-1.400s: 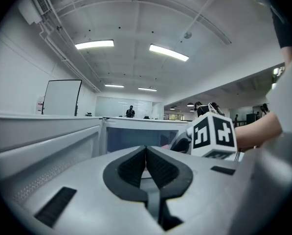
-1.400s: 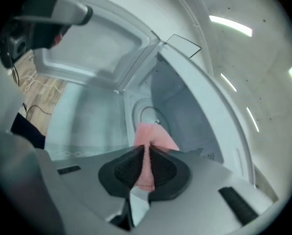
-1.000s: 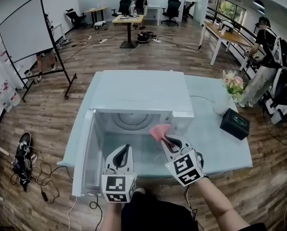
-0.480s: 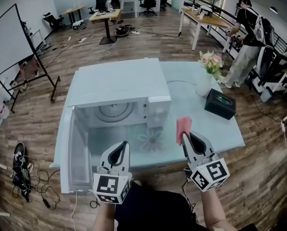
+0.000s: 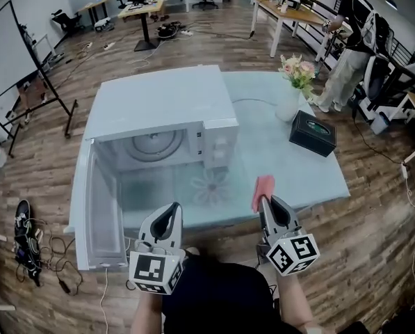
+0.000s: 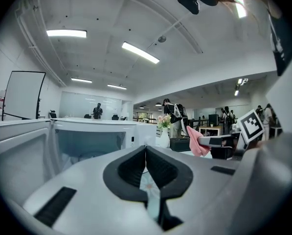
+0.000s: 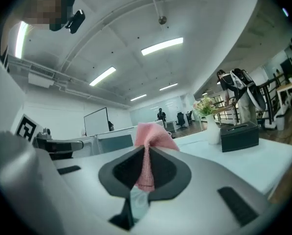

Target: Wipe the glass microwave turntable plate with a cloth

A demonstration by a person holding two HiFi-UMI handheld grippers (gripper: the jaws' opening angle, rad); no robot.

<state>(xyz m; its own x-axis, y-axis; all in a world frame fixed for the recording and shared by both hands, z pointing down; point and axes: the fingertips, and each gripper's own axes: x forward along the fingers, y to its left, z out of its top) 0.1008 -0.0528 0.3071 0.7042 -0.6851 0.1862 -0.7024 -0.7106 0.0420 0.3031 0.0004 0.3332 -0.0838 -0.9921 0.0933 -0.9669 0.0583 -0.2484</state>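
A white microwave (image 5: 167,113) stands on the pale table (image 5: 290,169) with its door (image 5: 96,211) swung open to the left. A round ringed floor (image 5: 152,145) shows inside it. In front of the cavity a clear glass plate with a flower-like pattern (image 5: 210,186) lies on the table. My right gripper (image 5: 264,200) is to the right of that plate, shut on a pink cloth (image 5: 263,188) (image 7: 148,141) that sticks up from the jaws. My left gripper (image 5: 174,211) (image 6: 146,151) hangs at the table's front edge, shut and empty.
A white vase of flowers (image 5: 290,96) and a black tissue box (image 5: 313,133) stand at the table's right end. A person (image 5: 346,40) stands by a desk at the far right. A whiteboard stand (image 5: 26,68) and floor cables (image 5: 33,249) are on the left.
My right gripper has drawn the pink cloth back from the microwave mouth and to the right. The left gripper has stayed at the table's front edge.
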